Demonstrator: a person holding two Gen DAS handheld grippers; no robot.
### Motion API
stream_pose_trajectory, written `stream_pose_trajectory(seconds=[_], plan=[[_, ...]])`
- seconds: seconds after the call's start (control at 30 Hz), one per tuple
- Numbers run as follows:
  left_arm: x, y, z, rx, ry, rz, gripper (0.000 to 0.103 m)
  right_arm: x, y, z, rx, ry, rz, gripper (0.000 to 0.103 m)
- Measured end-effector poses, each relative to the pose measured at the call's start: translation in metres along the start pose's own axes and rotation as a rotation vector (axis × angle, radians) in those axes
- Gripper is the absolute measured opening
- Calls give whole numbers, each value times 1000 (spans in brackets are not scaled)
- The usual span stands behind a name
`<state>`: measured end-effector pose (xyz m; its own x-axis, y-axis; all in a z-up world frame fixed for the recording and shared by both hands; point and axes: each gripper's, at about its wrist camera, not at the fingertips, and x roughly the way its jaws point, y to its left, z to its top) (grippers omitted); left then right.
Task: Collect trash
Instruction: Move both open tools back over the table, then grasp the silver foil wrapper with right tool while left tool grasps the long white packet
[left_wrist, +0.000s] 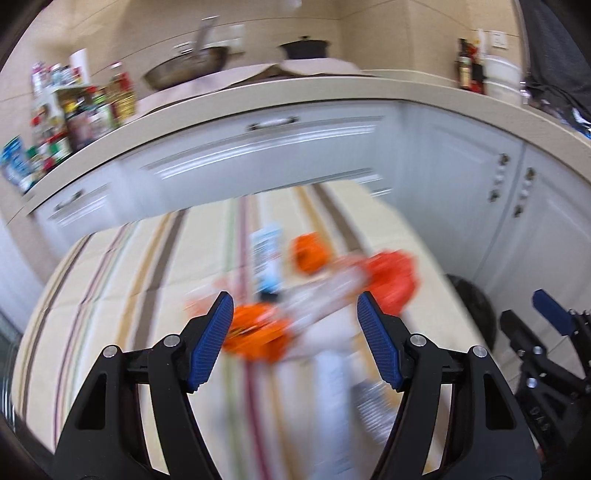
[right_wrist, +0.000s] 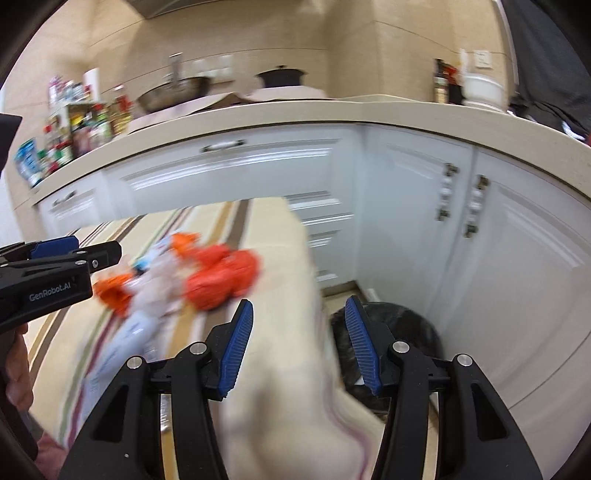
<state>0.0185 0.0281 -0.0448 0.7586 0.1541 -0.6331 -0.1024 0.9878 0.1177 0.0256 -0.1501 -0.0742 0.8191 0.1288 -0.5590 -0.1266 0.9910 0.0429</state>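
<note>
A blurred pile of trash lies on a table with a striped cloth (left_wrist: 110, 288): orange wrappers (left_wrist: 258, 332), a pale plastic bottle (left_wrist: 325, 291) and a blue-and-white packet (left_wrist: 267, 254). My left gripper (left_wrist: 295, 314) is open and empty, just above the near side of the pile. In the right wrist view the pile (right_wrist: 218, 280) lies ahead to the left, and the left gripper (right_wrist: 74, 254) reaches in from the left. My right gripper (right_wrist: 299, 325) is open and empty over the table's right edge. A dark trash bin (right_wrist: 399, 328) stands on the floor below it.
White cabinet doors (right_wrist: 498, 236) and a beige countertop (left_wrist: 332, 92) run behind the table. A wok (left_wrist: 184, 68), a black pot (left_wrist: 304, 46) and several bottles (left_wrist: 74, 114) stand on the counter. The bin also shows in the left wrist view (left_wrist: 476, 306).
</note>
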Motion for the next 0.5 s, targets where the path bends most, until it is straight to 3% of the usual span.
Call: stream_pose_trajectory(seconds=[0.27, 0.5], plan=[[-5, 65, -44, -84, 61, 83, 68, -5, 62, -27, -108, 29, 118, 52], [-7, 78, -67, -112, 84, 80, 68, 6, 85, -48, -164, 76, 150, 52]])
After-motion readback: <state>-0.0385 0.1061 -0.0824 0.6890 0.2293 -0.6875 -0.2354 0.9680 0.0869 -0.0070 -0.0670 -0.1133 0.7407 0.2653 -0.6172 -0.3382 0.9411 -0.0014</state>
